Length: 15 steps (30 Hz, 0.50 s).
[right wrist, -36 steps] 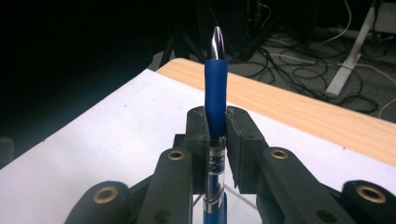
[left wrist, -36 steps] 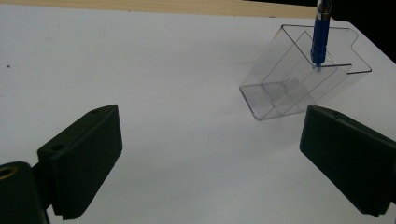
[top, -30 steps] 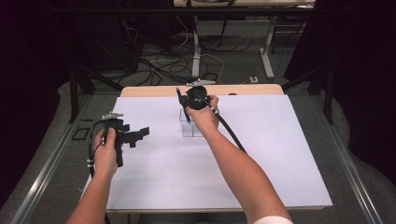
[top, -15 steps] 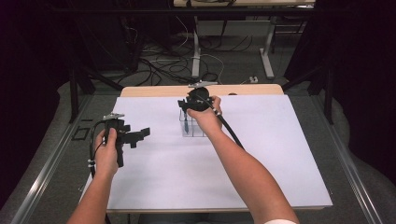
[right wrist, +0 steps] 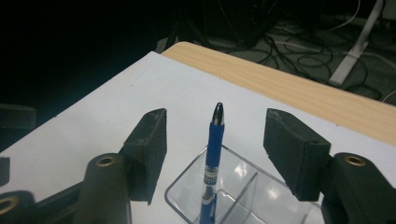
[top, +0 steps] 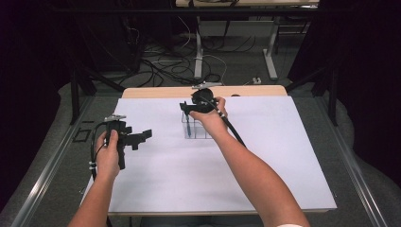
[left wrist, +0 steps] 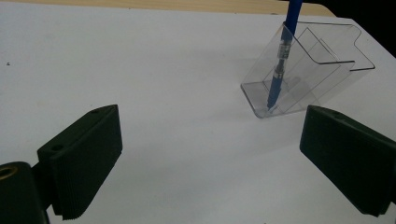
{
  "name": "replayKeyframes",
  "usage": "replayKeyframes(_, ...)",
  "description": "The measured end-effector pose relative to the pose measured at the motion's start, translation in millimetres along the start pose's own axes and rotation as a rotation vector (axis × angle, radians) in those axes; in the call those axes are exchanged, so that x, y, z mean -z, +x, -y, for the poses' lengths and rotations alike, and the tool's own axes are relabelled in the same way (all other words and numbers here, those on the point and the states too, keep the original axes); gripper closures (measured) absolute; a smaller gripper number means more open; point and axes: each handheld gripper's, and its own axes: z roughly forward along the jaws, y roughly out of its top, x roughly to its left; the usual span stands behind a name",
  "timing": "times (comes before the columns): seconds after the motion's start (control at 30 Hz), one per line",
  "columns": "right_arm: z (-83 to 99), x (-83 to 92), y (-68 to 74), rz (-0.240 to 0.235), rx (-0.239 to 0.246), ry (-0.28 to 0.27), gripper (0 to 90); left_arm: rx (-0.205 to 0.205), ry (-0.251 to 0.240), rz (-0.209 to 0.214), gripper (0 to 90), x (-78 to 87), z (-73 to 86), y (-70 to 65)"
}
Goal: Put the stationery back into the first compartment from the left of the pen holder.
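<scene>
— The right claw (right wrist: 215,140) hangs just over the clear holder, jaws parted; they've just been opening. The blue pen (right wrist: 212,158) stands between the pads, touched by neither, so it's released.

— Where does the pen sit, exactly?

— In the clear plastic organizer (top: 196,127), in its left-hand compartment as we look from the person's side, tip down on the floor of it, leaning against the wall. That lean is why it stays up with nothing gripping it. The organizer stands on the white worktop (top: 265,161) toward the far edge, about midway along it, short of the bare wooden strip.

— And the claw comes from above because?

— I'd say so the pen could drop straight into the slot without knocking the thin dividers.

— The other hand?

— The left claw (top: 139,137) is held near the worktop's left edge, well apart from the organizer, jaws wide and holding nothing. From its own camera the organizer (left wrist: 308,74) and pen (left wrist: 280,70) lie ahead; it looks parked out of the way.
</scene>
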Motion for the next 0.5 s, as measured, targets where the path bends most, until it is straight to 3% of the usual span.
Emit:
replayKeyframes(0.23,0.0,0.0,0.0,0.0,0.0,0.0,26.3,0.01,-0.005,-0.016,6.0,1.1,0.8,3.6)
replayKeyframes(0.27,18.5,52.7,-42.1,0.119,-0.055,0.026,26.3,0.01,-0.005,-0.016,6.0,1.1,0.8,3.6)
replayKeyframes(0.3,18.5,52.7,-42.1,0.119,-0.055,0.026,0.0,0.01,-0.005,-0.016,6.0,1.1,0.8,3.6)
replayKeyframes(0.5,18.5,52.7,-42.1,0.119,-0.055,0.026,0.0,0.01,-0.008,-0.015,6.0,0.9,0.9,3.9)
